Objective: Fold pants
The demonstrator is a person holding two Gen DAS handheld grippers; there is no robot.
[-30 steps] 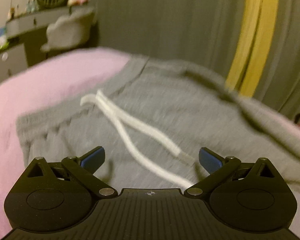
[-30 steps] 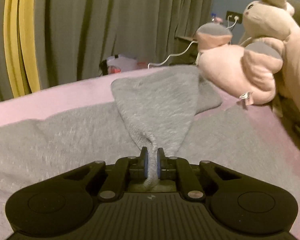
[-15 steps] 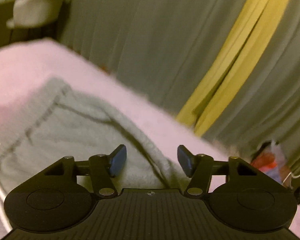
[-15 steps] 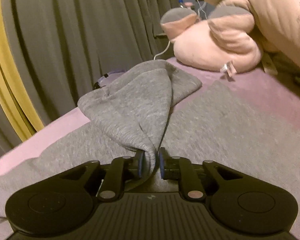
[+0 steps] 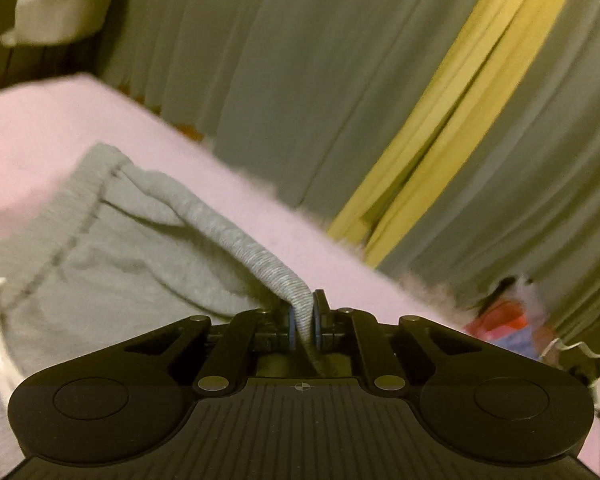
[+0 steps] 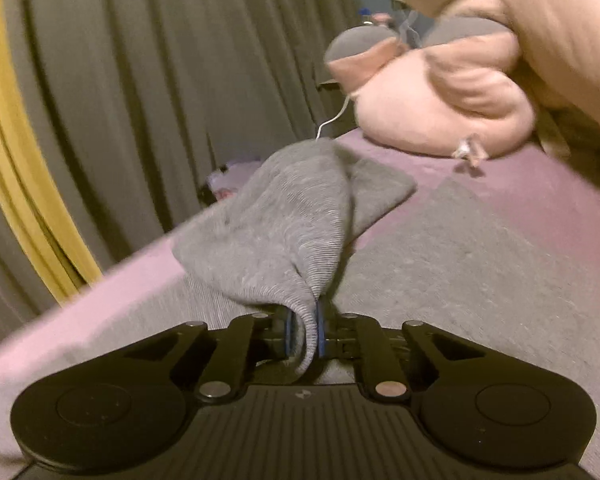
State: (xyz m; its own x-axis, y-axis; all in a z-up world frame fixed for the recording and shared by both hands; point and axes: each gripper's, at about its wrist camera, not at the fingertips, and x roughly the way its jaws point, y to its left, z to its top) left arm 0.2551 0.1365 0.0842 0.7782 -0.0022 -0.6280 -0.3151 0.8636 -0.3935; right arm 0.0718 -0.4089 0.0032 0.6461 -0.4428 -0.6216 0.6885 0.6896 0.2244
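The left tongs (image 5: 303, 326), wide apart a second earlier, had clenched on the waistband edge of the grey pants (image 5: 100, 248) at lower centre. The right tongs (image 6: 303, 332) were tightening on a lifted leg end. Spread across the pink bed (image 5: 60, 128), the pants looked ready for folding.

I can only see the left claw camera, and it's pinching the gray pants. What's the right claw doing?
Observer: The right claw has a bunch of the pants between its jaws, which are closing on it.
Operator: Is anything else on the bed over there?
Observer: Yes, a big pink plush toy lies on the bed, beyond the pants.
Operator: Is it touching the pants?
Observer: No, bare bed shows between them.
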